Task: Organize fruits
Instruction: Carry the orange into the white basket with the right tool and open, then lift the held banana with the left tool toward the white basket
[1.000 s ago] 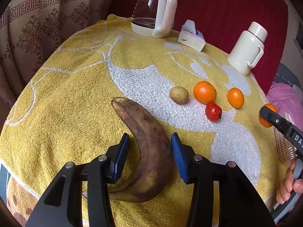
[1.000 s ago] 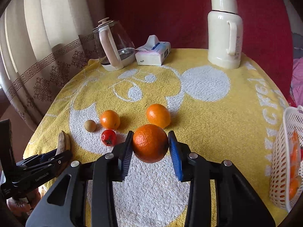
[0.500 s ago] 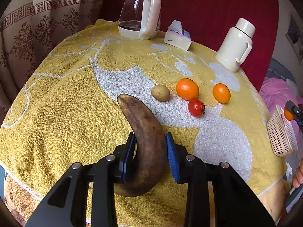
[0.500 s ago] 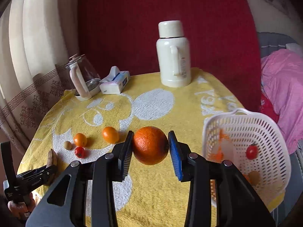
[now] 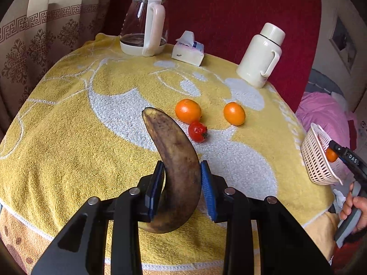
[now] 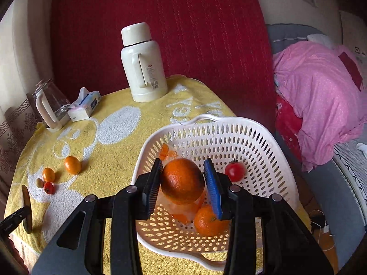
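Observation:
My left gripper [image 5: 182, 167] is shut on a brown overripe banana [image 5: 174, 151], held tip-up a little above the yellow towel. Two oranges [image 5: 188, 111] [image 5: 234, 114] and a small red fruit [image 5: 197, 131] lie beyond it. A small brown fruit [image 6: 39, 182] lies beside them. Over the white plastic basket [image 6: 206, 119], my right gripper [image 6: 182, 167] has a large orange [image 6: 182, 181] between its pads. Its jaws are opening while both pads still touch the orange. An orange [image 6: 207, 221] and a red fruit [image 6: 234, 171] lie in the basket.
At the far side of the table stand a glass kettle [image 5: 144, 29], a tissue box [image 5: 188, 50] and a white thermos [image 5: 261, 55]. The basket sits at the table's right edge. Pink bedding [image 6: 321, 91] lies beyond it. A hand [image 5: 353, 206] holds the right gripper's handle.
My left gripper closed on the banana and raised it off the towel. The right gripper carried the large orange to the right, from above the towel to over the basket.

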A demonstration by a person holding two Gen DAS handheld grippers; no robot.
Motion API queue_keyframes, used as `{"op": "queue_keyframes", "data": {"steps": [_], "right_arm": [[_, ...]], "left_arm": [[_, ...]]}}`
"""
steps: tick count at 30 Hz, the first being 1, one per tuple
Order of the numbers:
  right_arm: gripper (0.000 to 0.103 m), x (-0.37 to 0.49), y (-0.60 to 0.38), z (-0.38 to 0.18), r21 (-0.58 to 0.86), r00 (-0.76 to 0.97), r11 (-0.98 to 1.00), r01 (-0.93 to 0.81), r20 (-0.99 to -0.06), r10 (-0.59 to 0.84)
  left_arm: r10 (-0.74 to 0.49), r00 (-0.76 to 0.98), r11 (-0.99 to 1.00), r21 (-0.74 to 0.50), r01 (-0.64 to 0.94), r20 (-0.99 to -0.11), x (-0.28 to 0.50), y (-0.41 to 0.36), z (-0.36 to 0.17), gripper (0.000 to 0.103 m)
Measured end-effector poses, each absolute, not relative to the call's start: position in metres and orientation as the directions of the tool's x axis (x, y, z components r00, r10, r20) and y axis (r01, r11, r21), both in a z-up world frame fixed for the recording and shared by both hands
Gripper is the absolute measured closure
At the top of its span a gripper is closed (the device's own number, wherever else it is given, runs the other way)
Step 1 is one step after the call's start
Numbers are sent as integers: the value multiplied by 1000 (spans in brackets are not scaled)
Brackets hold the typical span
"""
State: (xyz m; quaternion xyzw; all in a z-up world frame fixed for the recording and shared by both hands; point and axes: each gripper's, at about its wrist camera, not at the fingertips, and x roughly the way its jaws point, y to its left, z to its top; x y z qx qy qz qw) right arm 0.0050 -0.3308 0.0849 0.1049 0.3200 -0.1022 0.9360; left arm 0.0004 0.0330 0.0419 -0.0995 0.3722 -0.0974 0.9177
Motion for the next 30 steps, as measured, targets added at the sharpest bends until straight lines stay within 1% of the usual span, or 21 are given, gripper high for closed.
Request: {"op": "queue_keyframes", "data": {"steps": [1,2,3,11,16,19,22,23,24,25,26,27,28,29,30], "right_arm": [[59,5,-331,84,127,770,957,259,-625,-126],[48,4,-333,83,133,772,957,258,-624,-121],[44,2,-335,83,141,776,956,258,-620,-118],[43,-11,-343,87,166,797,950,265,-592,-119],[43,-19,-348,92,184,812,947,264,-572,-116],[43,-24,-351,94,199,821,945,260,-560,-108],[43,-29,-352,95,206,826,945,255,-554,-102],[43,-30,-353,94,207,827,945,254,-553,-101],[43,-31,-353,94,210,828,944,253,-552,-99],[43,-32,-354,94,214,828,943,253,-552,-97],[43,-33,-355,94,218,829,942,254,-552,-96],[43,-35,-356,94,222,829,941,254,-551,-93],[43,-36,-356,94,225,831,941,254,-549,-93],[43,-38,-356,95,228,833,940,254,-545,-93],[43,-39,-356,96,232,836,940,252,-541,-91]], "left_arm": [[-260,712,959,-257,115,-653,-2,31,45,71],[-267,718,958,-259,124,-643,-3,28,48,71],[-275,724,956,-262,134,-633,-5,25,51,71],[-322,761,941,-277,194,-563,-13,8,72,73],[-355,779,933,-246,262,-517,-16,-11,87,78],[-316,797,949,-160,272,-515,-20,-25,88,78],[-321,770,946,-154,284,-552,-17,-32,80,76],[-322,760,946,-159,283,-564,-16,-32,76,69],[-323,753,946,-162,282,-573,-14,-33,73,58],[-321,751,946,-161,281,-578,-14,-33,70,51],[-314,753,948,-154,277,-579,-16,-34,68,39],[-308,757,950,-147,274,-576,-16,-34,67,34],[-306,757,951,-144,275,-577,-17,-34,66,33],[-284,761,958,-133,255,-584,-16,-34,65,26],[-293,760,955,-141,260,-580,-15,-32,64,26]]}}
